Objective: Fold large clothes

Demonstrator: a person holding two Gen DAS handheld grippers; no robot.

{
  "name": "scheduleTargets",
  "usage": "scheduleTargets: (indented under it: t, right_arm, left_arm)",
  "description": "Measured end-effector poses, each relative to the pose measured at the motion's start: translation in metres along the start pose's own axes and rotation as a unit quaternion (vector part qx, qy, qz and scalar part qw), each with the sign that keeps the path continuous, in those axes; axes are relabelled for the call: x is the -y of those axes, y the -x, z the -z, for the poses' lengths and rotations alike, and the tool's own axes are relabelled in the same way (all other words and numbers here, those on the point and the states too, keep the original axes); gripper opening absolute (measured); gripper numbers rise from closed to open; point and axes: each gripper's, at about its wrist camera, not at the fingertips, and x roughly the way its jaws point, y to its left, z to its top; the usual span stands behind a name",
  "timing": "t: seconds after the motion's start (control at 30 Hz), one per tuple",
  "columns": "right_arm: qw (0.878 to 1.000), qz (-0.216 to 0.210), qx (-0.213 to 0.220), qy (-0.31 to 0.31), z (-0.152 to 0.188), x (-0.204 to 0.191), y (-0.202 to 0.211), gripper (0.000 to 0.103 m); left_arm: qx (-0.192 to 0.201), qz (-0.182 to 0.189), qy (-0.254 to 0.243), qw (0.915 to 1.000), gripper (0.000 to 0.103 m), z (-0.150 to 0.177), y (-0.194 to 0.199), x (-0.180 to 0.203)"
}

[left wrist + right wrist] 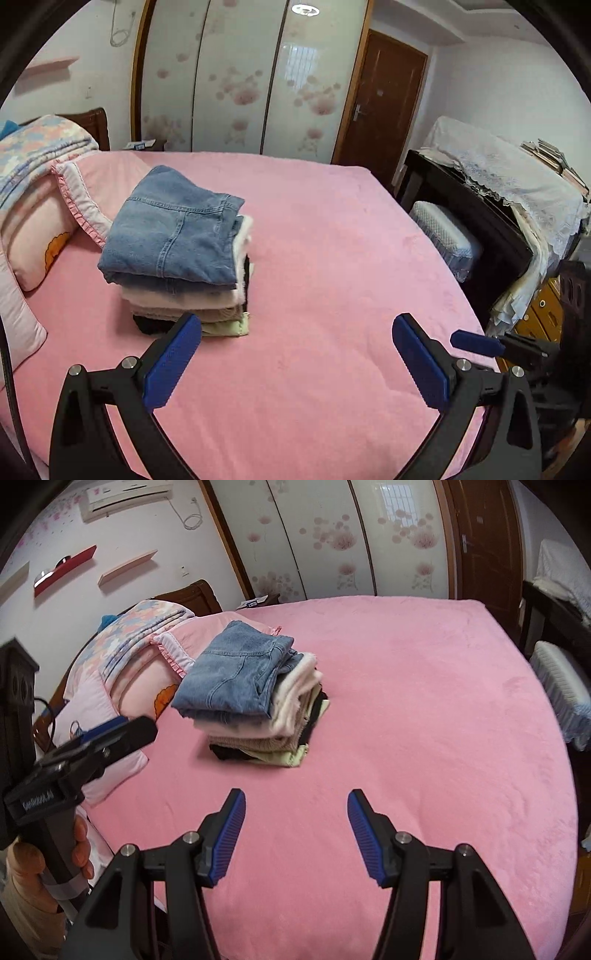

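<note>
We see the stack of folded clothes (184,254) resting on the pink bed (332,258), toward the headboard side and just beside the pillows (33,243). On top lie the folded jeans (173,229), a blue denim rectangle whose long axis runs from the near edge of the pile back toward the wardrobe (236,74), with the layered side edges facing the open stretch of bed. Under the jeans we can make out a pale pink garment, a beige one, a black one and a light green one at the bottom, all squared up roughly on one another. The pile stands free, nothing touching it. In the left wrist view, our left tongs (295,347) hang over the bed with their blue pads spread wide and empty, the left pad overlapping the lower corner of the pile in the picture but apart from it. In the right wrist view, our right tongs (295,830) hover above bare pink cover, released and holding nothing, well short of the pile. A hand (40,853) grips the handle of the left tongs at the left edge of that view.
</note>
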Motion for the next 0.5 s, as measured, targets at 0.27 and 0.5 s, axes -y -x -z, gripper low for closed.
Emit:
scheduleTargets:
  t: [0.27,0.5]
  right_arm:
    - [0.999,0.033,0.026,0.002,0.037,0.006,0.042,0.058]
    - [0.995,0.088,0.043,-0.004,0.085,0.013,0.071,0.058]
  left_arm:
    - [0.014,-0.051,-0.012,0.9985,0.103,0.037,0.033,0.045]
    - [0.035,-0.069,-0.014,0.9969,0.103,0.094,0.065,0.075]
